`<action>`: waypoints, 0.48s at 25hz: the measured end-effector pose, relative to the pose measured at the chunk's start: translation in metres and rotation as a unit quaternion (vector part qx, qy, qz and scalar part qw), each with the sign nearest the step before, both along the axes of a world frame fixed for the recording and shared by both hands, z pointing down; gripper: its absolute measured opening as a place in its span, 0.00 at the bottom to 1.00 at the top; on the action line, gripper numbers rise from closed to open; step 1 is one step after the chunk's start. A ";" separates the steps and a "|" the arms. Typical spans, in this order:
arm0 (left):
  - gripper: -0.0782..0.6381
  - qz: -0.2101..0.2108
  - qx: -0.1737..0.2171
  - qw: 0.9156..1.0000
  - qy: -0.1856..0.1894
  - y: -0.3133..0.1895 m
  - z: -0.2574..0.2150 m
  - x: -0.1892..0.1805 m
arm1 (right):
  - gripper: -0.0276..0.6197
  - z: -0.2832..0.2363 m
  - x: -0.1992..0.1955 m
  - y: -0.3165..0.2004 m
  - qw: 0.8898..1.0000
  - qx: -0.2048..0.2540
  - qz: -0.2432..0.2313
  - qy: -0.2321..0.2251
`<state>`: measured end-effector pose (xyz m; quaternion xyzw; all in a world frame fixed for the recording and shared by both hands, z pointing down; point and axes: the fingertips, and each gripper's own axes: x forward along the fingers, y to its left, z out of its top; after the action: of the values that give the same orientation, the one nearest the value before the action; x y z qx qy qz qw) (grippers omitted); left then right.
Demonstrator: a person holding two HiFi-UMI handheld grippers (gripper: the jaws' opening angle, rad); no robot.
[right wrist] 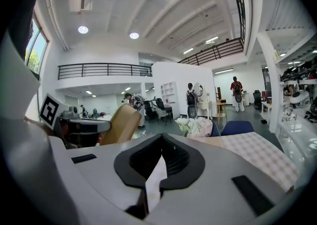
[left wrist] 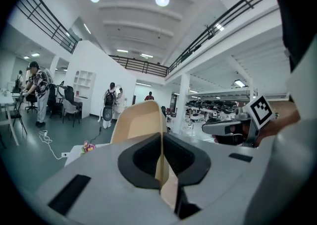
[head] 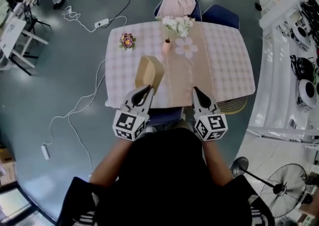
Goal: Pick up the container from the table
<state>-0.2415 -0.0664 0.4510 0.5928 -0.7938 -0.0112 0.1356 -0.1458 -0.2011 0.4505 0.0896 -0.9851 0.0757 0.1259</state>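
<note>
The tan, thin-walled plastic container [head: 149, 73] stands tilted over the near edge of the checked-cloth surface [head: 224, 65], one wall pinched between the left gripper's [head: 144, 92] jaws. That thin wall could slip, so squeeze firmly and raise it straight. The right gripper's [head: 198, 94] jaws are pressed together and hold nothing.

Bright overhead ceiling lamps [left wrist: 162, 0]; fisheye-warped, dark-vignetted edges

Tan container [head: 149, 73] apparently in left gripper [head: 145, 91], above table [head: 227, 60]
</note>
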 end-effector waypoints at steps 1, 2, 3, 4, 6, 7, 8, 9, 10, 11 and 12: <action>0.13 -0.005 0.005 1.000 -0.003 0.006 -0.004 -0.002 | 0.04 -0.004 -0.003 0.004 1.000 0.007 -0.003 -0.003; 0.13 -0.009 0.010 1.000 -0.006 0.011 -0.008 -0.004 | 0.04 -0.009 -0.005 0.007 1.000 0.015 -0.004 -0.005; 0.13 -0.013 0.014 1.000 -0.007 0.015 -0.010 -0.006 | 0.04 -0.013 -0.007 0.010 1.000 0.021 -0.005 -0.008; 0.13 -0.016 0.016 1.000 -0.009 0.018 -0.012 -0.007 | 0.04 -0.016 -0.008 0.011 1.000 0.026 -0.005 -0.009; 0.13 -0.019 0.019 1.000 -0.010 0.024 -0.015 -0.007 | 0.04 -0.022 -0.008 0.012 0.999 0.034 -0.002 -0.012; 0.13 -0.021 0.021 1.000 -0.011 0.026 -0.016 -0.007 | 0.04 -0.024 -0.008 0.013 0.999 0.038 0.000 -0.013; 0.13 -0.021 0.023 0.999 -0.013 0.029 -0.017 -0.007 | 0.04 -0.025 -0.007 0.014 0.999 0.043 0.002 -0.014; 0.13 -0.022 0.025 0.999 -0.015 0.032 -0.018 -0.008 | 0.04 -0.027 -0.007 0.015 0.999 0.046 0.004 -0.014; 0.13 -0.024 0.026 0.999 -0.016 0.034 -0.019 -0.008 | 0.04 -0.028 -0.006 0.015 0.999 0.050 0.006 -0.015; 0.13 -0.025 0.028 0.999 -0.016 0.036 -0.019 -0.007 | 0.04 -0.030 -0.005 0.015 0.998 0.052 0.008 -0.015; 0.13 -0.025 0.029 0.999 -0.016 0.037 -0.019 -0.007 | 0.04 -0.030 -0.005 0.015 0.998 0.055 0.009 -0.015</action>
<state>-0.2487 -0.0290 0.4317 0.5762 -0.8099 -0.0286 0.1055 -0.1503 -0.1864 0.4203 0.1043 -0.9887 0.0240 0.1048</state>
